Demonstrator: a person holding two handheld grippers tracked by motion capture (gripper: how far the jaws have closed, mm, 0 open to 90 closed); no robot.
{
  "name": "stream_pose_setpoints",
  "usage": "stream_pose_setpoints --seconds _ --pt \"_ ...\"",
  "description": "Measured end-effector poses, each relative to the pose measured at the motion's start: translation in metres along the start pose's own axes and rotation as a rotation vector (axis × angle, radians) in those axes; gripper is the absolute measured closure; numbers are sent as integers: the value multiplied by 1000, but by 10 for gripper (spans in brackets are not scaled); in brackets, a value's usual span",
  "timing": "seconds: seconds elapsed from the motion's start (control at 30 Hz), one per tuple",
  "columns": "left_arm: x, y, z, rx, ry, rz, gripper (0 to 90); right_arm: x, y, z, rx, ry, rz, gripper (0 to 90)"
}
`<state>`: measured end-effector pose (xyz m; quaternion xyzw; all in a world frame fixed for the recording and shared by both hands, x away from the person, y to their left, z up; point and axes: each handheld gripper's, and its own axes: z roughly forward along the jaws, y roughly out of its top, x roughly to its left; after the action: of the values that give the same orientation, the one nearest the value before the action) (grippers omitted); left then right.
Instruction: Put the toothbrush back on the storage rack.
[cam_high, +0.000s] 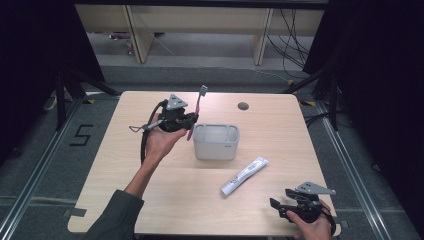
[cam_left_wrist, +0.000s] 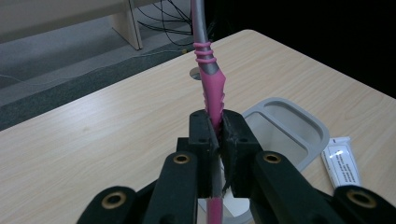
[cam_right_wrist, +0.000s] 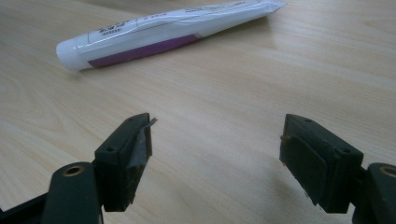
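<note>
1. While the left gripper (cam_high: 186, 120) holds the toothbrush (cam_high: 197, 111) above the table (cam_high: 125, 165), the brush stands near upright, head up, just left of the grey holder (cam_high: 216, 142).
2. Left jaws are clamped tight on the pink handle (cam_left_wrist: 214, 100), on its ribbed section, below the grey neck.
3. Handling, my read: light, stiff plastic, slight flex in the neck. The rubbery ribs give good friction; the smooth grey neck looks slippery.
4. Grip point is fine as is: low on the handle, so the tail clears the jaws for dropping into a holder slot. The long lever above may make the brush pivot if bumped.
5. Right gripper (cam_high: 291, 204) rests near the table's front right corner, jaws spread wide, nothing between them.
6. Toothpaste (cam_right_wrist: 163, 35) lies flat on the table ahead of the right gripper, apart from it. Soft tube, will squash; best taken mid-body or near the cap, gently.
</note>
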<state>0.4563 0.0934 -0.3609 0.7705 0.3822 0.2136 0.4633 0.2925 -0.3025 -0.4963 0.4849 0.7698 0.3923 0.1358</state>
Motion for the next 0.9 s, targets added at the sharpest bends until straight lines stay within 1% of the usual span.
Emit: stream_pose_setpoints --seconds 0.03,0.07,0.1,0.13,0.17,0.2,0.23,0.33,0.4,0.43,0.47,0.67,0.7,0.73,0.8,0.83,0.9 --pt "1 1 0 9 1 7 828 0 0 0 0 0 0 257" --pt "0 1 2 -1 3 -5 828 0 0 0 3 3 0 256" --pt "1 2 3 0 2 0 828 0 0 0 2 3 -2 256" --pt "0 3 4 -2 2 -10 828 0 0 0 -2 4 0 256" --pt "1 4 4 4 2 -2 828 0 0 0 1 3 -1 256" --pt "0 5 5 -2 4 -11 828 0 0 0 3 4 0 256" --pt "0 6 6 5 3 -2 828 0 0 0 3 3 0 256" --pt "0 8 9 5 10 -5 828 0 0 0 2 2 -2 256" --pt "-2 10 12 -3 12 -19 828 0 0 0 4 4 -1 256" --pt "-2 10 12 -3 12 -19 828 0 0 0 3 5 -5 256" --pt "-3 11 14 7 14 1 828 0 0 1 3 5 -5 256" --pt "-4 13 21 6 25 -7 828 0 0 0 4 7 -3 256" --pt "-5 14 22 1 24 -15 828 0 0 1 3 8 -5 257" --pt "-4 14 23 7 25 -11 828 0 0 0 4 8 -2 256" --pt "-5 14 26 6 29 -12 828 0 0 0 6 0 -8 256" --pt "-6 14 30 2 27 -14 828 0 0 1 3 12 -3 257" --pt "-7 14 31 3 32 -13 828 0 0 1 8 14 -3 256"
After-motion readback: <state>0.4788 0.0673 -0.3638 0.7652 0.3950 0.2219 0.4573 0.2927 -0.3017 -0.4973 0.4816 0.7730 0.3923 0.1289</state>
